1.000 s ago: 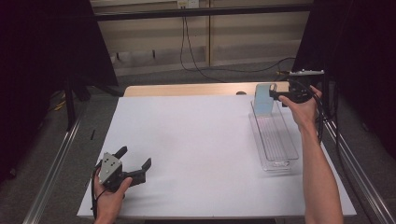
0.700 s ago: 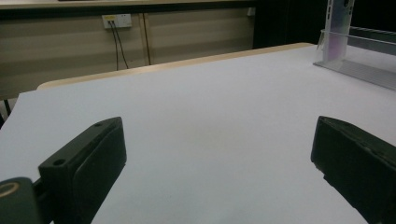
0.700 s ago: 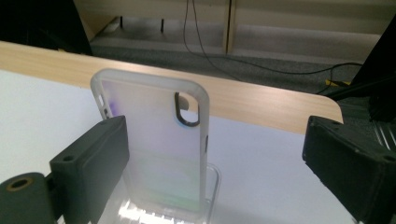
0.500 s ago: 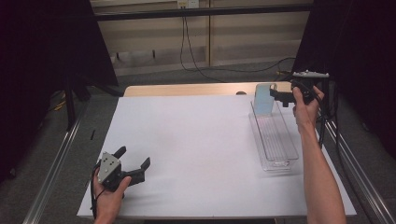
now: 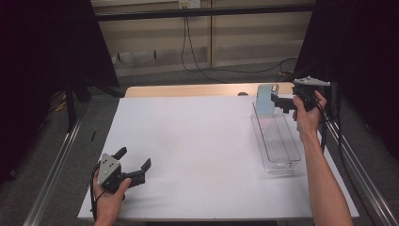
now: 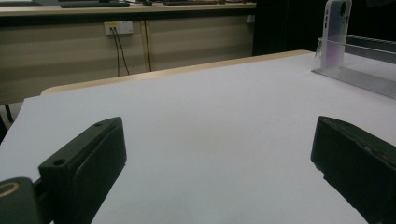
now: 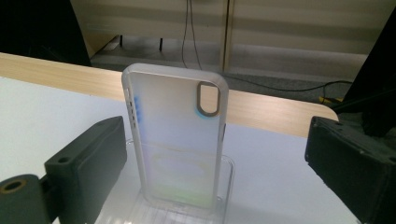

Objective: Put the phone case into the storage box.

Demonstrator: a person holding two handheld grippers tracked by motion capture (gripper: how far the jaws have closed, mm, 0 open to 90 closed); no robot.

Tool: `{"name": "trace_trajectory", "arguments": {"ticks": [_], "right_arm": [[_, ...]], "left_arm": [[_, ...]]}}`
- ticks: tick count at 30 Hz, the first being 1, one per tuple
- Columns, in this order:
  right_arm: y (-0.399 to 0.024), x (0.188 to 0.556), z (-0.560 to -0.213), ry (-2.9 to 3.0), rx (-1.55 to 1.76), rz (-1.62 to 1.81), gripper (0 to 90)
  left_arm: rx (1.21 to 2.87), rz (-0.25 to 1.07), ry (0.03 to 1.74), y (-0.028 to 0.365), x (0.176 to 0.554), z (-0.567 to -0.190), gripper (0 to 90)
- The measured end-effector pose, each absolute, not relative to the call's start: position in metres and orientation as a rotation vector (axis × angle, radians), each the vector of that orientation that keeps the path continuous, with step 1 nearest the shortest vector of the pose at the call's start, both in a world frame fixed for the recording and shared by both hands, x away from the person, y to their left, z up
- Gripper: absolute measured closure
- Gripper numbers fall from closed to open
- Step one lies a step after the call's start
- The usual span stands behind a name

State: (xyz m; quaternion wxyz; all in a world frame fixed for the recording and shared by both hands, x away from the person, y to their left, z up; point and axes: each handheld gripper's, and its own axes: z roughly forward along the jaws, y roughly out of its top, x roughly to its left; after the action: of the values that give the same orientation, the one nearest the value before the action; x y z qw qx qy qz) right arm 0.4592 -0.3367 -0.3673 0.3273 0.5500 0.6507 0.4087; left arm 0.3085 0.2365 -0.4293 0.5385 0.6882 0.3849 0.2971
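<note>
A translucent phone case (image 5: 267,100) stands upright at the far end of a clear plastic tray (image 5: 278,141) on the right of the white table. In the right gripper view the case (image 7: 175,140) rises between and just beyond the two black jaws, untouched. My right gripper (image 5: 279,102) is open, held in the air right of the case and pointing at it. My left gripper (image 5: 133,159) rests open near the front left edge, nothing between its jaws (image 6: 219,158). From there the case (image 6: 335,32) shows far off at the upper right.
The white sheet (image 5: 197,141) covers the table, with a strip of bare wood (image 5: 188,89) along its far edge. Metal rails (image 5: 51,169) run along both sides. Cables hang at the wall behind (image 5: 188,42). The tray (image 6: 359,77) lies lengthwise near the right edge.
My right gripper has drawn back a little to the right, away from the case, which stays standing. The left gripper has not moved.
</note>
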Motion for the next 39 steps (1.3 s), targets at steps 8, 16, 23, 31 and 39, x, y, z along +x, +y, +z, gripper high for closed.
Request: {"name": "trace_trajectory", "arguments": {"ticks": [8,16,23,31,39], "right_arm": [[-0.331,0.447,-0.369,1.641,1.341,1.068,7.0],[-0.330,0.432,-0.372,1.583,1.317,1.113,7.9],[-0.328,0.415,-0.378,1.601,1.292,1.199,3.6],[-0.324,0.394,-0.380,1.592,1.256,1.274,0.0],[-0.320,0.376,-0.379,1.567,1.230,1.300,0.6]], "left_arm": [[1.633,0.702,0.903,0.235,0.309,-0.428,3.4],[1.622,0.713,0.904,0.234,0.311,-0.427,3.4],[1.625,0.724,0.904,0.233,0.311,-0.427,3.5],[1.613,0.714,0.902,0.231,0.311,-0.427,3.4],[1.602,0.740,0.918,0.235,0.307,-0.427,3.1]]}}
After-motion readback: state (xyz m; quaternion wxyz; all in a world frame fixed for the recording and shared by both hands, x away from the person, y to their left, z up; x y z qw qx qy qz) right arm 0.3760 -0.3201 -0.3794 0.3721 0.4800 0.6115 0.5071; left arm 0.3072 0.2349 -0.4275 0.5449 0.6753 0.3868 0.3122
